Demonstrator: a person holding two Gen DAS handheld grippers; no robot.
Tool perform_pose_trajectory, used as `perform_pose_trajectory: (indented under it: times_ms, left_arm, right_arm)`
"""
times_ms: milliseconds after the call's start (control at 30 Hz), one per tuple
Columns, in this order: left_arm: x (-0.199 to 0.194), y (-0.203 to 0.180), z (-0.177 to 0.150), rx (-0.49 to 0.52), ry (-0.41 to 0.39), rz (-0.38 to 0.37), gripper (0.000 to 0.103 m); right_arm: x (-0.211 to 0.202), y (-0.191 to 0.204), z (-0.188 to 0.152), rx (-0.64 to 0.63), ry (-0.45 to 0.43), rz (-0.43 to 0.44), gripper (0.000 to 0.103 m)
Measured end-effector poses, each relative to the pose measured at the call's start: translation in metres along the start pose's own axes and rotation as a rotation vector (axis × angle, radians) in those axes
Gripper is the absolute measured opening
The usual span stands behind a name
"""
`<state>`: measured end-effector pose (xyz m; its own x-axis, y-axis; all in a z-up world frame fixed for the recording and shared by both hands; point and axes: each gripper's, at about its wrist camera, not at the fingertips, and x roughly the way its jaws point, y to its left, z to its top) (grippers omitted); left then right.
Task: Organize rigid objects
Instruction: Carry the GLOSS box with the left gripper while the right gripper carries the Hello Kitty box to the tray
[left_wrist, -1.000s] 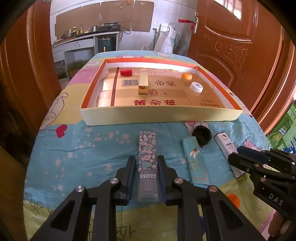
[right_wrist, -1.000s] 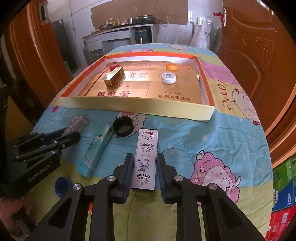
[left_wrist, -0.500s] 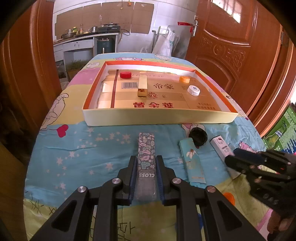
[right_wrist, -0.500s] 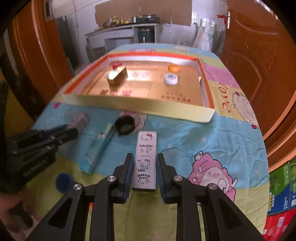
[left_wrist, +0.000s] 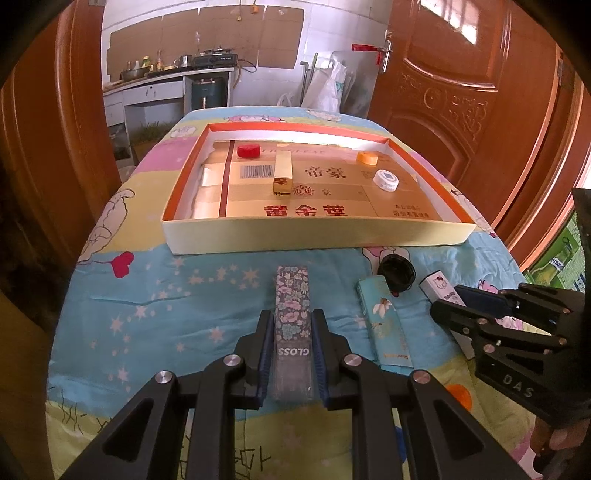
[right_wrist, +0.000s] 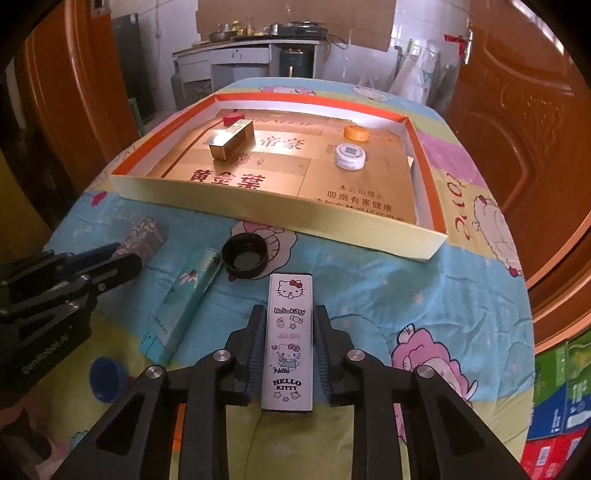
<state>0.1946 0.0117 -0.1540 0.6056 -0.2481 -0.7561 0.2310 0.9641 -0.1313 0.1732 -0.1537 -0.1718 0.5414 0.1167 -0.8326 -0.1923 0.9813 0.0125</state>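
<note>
Holding two boxes at once: our left tongs (left_wrist: 291, 356) are clamped narrow on the long dark floral cardboard box marked GLOSS (left_wrist: 292, 317), pads on its two long sides near the end closest to us, so the box runs straight out ahead of the fingers. Our right tongs (right_wrist: 289, 354) are clamped the same way on the slim white Hello Kitty printed box (right_wrist: 290, 332), again at the near end. We judge the side grip is chosen because the long flat faces give the pads a square seat.

Both boxes seem to lie on the blue cartoon-print tablecloth (left_wrist: 166, 295); lift not begun, as far as we can tell.

Ahead of both tongs sits the wide shallow cardboard tray with orange inner walls (left_wrist: 314, 232), the likely drop spot. It already holds a gold box (left_wrist: 282, 173), red cap (left_wrist: 248, 150), orange cap (left_wrist: 367, 158) and white cap (left_wrist: 386, 180).

Between the two tongs: a teal flower-print box (left_wrist: 384, 325) and a black round lid (left_wrist: 396, 273), both loose, apparently waiting their turn. A blue cap (right_wrist: 107, 376) lies left of the right tongs.
</note>
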Motion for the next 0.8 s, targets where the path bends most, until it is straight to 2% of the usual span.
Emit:
perform_pose_trajectory:
  times_ms: [367,800]
  left_arm:
    - [-0.015,-0.002,0.005,0.002,-0.042,-0.006,0.021]
    - [-0.047,-0.011,0.04,0.028,-0.119,-0.026,0.021]
  right_arm:
    - [-0.029,-0.004,0.001,0.025,-0.06,0.036,0.026]
    - [-0.066,-0.022,0.023,0.033,-0.149,0.017,0.026]
